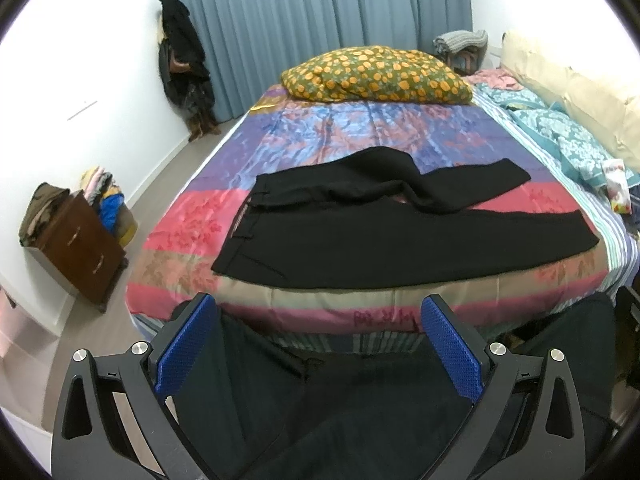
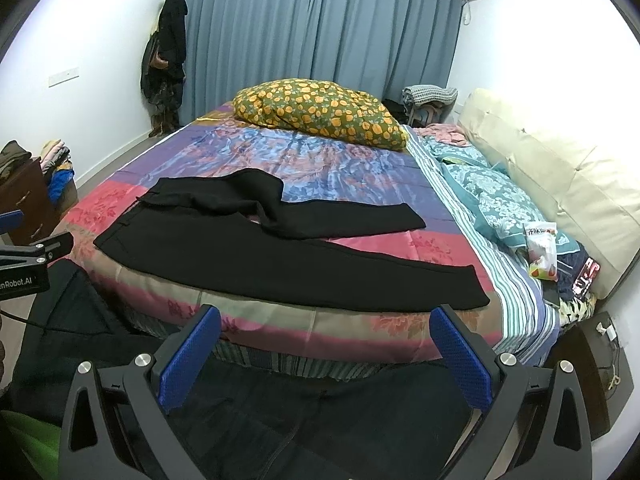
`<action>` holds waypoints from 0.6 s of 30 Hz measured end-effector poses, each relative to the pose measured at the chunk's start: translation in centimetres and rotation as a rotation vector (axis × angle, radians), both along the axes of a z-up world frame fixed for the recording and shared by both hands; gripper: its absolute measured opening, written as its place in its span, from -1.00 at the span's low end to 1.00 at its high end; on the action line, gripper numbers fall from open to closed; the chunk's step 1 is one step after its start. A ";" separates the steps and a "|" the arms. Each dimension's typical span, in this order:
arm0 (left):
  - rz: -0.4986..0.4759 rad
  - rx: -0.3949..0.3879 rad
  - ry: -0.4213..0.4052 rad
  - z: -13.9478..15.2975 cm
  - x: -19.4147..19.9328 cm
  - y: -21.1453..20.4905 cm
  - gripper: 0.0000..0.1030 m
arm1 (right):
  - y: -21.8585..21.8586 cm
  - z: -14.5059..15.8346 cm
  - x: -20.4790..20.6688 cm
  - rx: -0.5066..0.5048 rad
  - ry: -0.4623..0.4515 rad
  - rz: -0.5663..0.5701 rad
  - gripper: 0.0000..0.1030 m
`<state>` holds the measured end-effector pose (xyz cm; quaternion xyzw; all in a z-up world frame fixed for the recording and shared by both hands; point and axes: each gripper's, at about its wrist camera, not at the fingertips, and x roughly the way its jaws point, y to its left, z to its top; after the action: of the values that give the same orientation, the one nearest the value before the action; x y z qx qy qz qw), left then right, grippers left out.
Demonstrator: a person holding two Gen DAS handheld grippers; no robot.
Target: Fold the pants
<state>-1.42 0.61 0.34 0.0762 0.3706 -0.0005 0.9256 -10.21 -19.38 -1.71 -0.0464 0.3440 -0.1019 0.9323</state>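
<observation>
Black pants (image 1: 400,236) lie spread on the colourful bedspread (image 1: 360,128) near the bed's front edge, waistband to the left, legs to the right. The far leg is rumpled and angled away from the near leg. The pants also show in the right wrist view (image 2: 280,252). My left gripper (image 1: 320,320) is open and empty, held back from the bed's front edge, below the pants. My right gripper (image 2: 326,332) is open and empty, also short of the bed edge. The left gripper's body shows at the left edge of the right wrist view (image 2: 24,256).
A yellow-flowered pillow (image 1: 376,74) lies at the far end of the bed. Teal bedding (image 2: 480,188), a snack bag (image 2: 542,252) and a cream headboard cushion (image 2: 560,184) line the right side. A brown drawer unit (image 1: 80,248) with clothes stands on the left floor. Blue curtains (image 2: 320,40) hang behind.
</observation>
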 end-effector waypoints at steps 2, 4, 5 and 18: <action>-0.005 -0.007 0.007 0.0 0.0 -0.1 0.99 | 0.1 0.0 0.0 -0.002 -0.002 -0.001 1.00; -0.009 -0.012 0.013 0.1 -0.1 -0.1 0.99 | 0.0 0.1 -0.1 0.010 -0.003 0.001 1.00; -0.014 -0.014 0.008 0.2 -0.2 -0.2 0.99 | 0.1 0.1 -0.1 0.013 -0.007 0.000 1.00; -0.027 -0.005 0.018 0.0 -0.1 -0.4 0.99 | 0.1 -0.1 -0.2 0.021 0.000 -0.005 1.00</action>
<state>-1.54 0.23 0.31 0.0789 0.3781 -0.0145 0.9223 -10.41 -19.27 -1.76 -0.0359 0.3451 -0.1009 0.9324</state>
